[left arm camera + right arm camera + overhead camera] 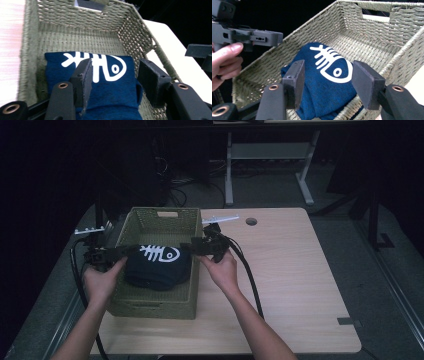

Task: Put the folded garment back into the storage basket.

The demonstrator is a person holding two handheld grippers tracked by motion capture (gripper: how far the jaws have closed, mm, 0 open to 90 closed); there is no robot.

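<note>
A folded navy cloth point(157, 265) with a white fish-skeleton print lies in the near half of a woven olive basket point(165, 212). My left gripper point(125, 251) reaches in over the basket's left rim. From the right rim comes my right gripper point(187, 246). In the left gripper view the jaws of the left gripper point(115, 67) stand apart just above the cloth point(107, 92), pressing on nothing. The right gripper point(328, 68) is likewise open over the cloth point(324, 82), with the basket wall point(367, 30) behind it. The left gripper point(262, 38) also shows in the right gripper view, at the far rim.
The basket sits at the left end of a light wooden table point(290, 270), close to its left edge. A cable hole point(251, 221) and a white strip point(220, 219) lie behind the basket. Thick black cables trail from both grippers. A desk frame point(270, 165) stands beyond the table.
</note>
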